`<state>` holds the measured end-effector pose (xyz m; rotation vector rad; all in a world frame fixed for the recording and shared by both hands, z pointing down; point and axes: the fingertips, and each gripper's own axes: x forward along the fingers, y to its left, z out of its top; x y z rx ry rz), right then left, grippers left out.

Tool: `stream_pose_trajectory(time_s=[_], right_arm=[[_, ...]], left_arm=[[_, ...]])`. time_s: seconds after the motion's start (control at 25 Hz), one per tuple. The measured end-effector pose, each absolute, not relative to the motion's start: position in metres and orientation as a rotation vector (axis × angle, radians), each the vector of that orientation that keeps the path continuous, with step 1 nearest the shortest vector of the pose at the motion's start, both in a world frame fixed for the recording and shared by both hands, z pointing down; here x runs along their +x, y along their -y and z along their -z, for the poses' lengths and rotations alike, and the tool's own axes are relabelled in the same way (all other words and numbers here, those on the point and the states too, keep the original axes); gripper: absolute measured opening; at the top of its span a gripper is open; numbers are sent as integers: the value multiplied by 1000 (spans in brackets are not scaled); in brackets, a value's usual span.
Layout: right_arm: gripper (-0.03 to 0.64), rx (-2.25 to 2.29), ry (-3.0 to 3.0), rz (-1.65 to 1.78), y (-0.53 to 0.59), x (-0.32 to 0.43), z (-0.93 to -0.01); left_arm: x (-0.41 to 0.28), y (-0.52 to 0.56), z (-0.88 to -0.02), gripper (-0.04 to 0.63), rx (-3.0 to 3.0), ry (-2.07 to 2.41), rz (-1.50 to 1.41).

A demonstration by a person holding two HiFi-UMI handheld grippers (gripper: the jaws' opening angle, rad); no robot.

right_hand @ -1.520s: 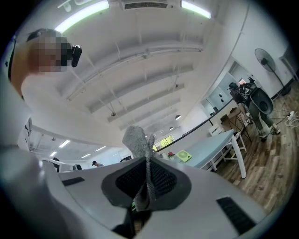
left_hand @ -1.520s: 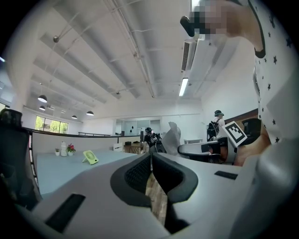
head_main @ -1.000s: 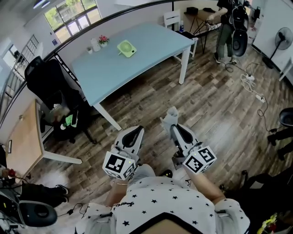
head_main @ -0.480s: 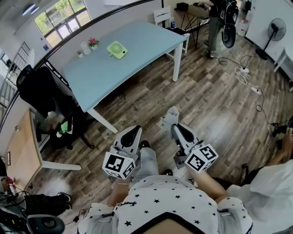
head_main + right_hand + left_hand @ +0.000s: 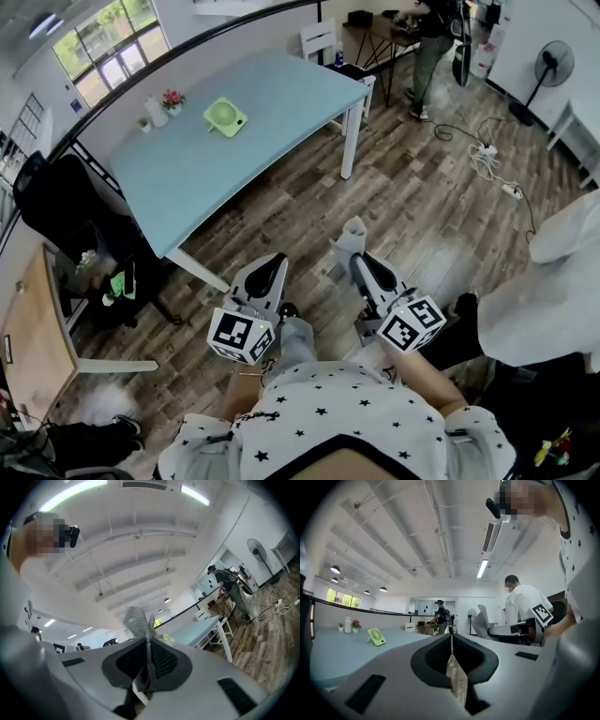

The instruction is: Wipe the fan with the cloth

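Note:
A small green fan stands on the far part of the light blue table, well away from both grippers; it also shows as the green fan in the left gripper view. My right gripper is shut on a grey cloth, whose crumpled end sticks out past the jaws; the grey cloth is pinched between the pads. My left gripper is shut with nothing in it. Both are held close to my body above the wooden floor.
A white vase with flowers stands near the fan. A black chair is left of the table, a white chair behind it. A person in white stands close on my right. Cables lie on the floor.
The view has shifted so the table and fan sit further left and up. The person in white has come closer on the right. Both grippers hold their pose.

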<state>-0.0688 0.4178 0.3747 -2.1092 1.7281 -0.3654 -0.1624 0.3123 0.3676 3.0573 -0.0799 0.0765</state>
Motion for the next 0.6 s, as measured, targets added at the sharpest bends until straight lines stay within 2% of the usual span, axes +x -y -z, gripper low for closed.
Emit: stream_pose_trajectory(time_s=[0.6], right_arm=[[25, -2128, -1697, 421, -321, -11, -383]], left_arm=[[-109, -215, -386, 34, 3005, 79, -103]])
